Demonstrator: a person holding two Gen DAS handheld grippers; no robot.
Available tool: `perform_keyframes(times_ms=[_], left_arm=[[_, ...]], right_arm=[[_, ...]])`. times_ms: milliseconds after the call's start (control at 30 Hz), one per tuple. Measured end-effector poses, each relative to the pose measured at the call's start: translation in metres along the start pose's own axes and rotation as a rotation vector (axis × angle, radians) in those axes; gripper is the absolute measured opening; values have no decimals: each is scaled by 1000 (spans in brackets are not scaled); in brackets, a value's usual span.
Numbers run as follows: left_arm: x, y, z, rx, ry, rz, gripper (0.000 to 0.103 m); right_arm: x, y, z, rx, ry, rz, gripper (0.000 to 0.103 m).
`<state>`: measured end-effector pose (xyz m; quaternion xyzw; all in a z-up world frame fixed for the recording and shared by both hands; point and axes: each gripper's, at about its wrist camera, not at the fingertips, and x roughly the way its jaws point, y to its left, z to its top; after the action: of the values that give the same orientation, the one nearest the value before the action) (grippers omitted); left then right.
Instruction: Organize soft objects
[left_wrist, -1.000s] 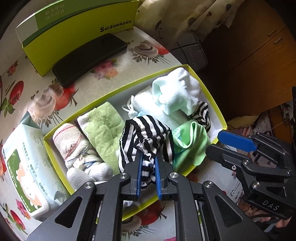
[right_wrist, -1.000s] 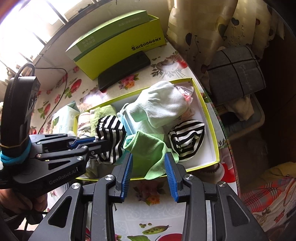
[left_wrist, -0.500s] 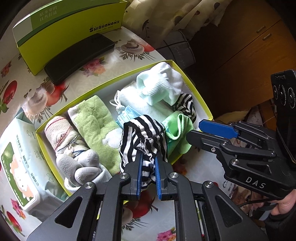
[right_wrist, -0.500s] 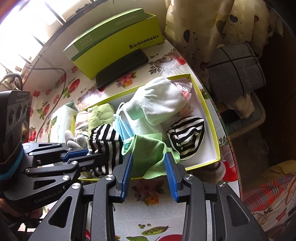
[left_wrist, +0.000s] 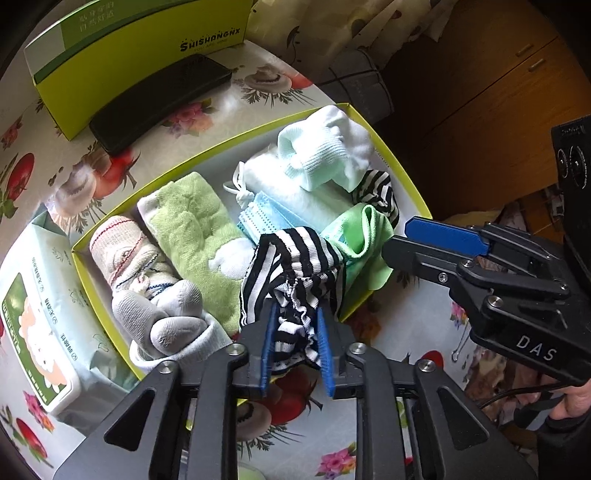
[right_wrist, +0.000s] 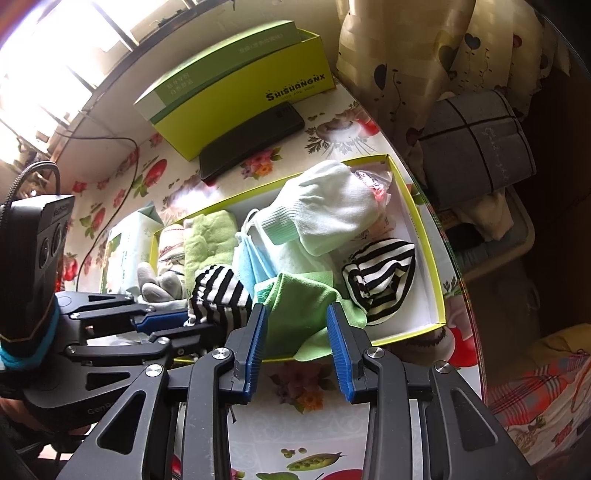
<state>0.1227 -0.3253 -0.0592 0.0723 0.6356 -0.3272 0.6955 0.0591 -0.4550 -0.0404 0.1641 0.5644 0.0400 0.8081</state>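
Note:
A black-and-white striped sock (left_wrist: 295, 258) hangs over the near rim of the yellow-green box (left_wrist: 207, 155). Its lower end lies between the fingers of my left gripper (left_wrist: 295, 310), whose jaws are opening and no longer pinch it. The right wrist view shows the same sock (right_wrist: 221, 291) beside the left gripper (right_wrist: 162, 325). My right gripper (right_wrist: 297, 310) hovers open above a green cloth (right_wrist: 295, 291) draped over the box rim (right_wrist: 432, 251). A second striped sock (right_wrist: 380, 273) lies at the box's right end, below a white sock (right_wrist: 325, 210).
The box also holds a green towel (left_wrist: 192, 221), a blue face mask (left_wrist: 266, 218) and a grey patterned sock (left_wrist: 136, 266). Behind it are a black phone (left_wrist: 159, 99) and a green carton (left_wrist: 129, 48). A wipes pack (left_wrist: 40, 314) lies left. The table edge runs close on the right.
My left gripper's jaws, shut on the striped sock in both earlier frames, have parted, and the sock now sits loose between them. The right gripper has stayed put.

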Motion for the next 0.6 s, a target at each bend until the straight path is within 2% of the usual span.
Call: perform_keyframes(times_ms=[200, 467, 600], left_arm=[[-13, 12, 1, -55, -41, 8, 29], [-30, 30, -2, -131, -83, 27, 29], [-42, 39, -5, -168, -106, 28, 29]], right_arm=[[-3, 6, -1, -20, -3, 18, 32], [12, 35, -10, -97, 61, 94, 11], [29, 47, -13, -142, 119, 104, 10]])
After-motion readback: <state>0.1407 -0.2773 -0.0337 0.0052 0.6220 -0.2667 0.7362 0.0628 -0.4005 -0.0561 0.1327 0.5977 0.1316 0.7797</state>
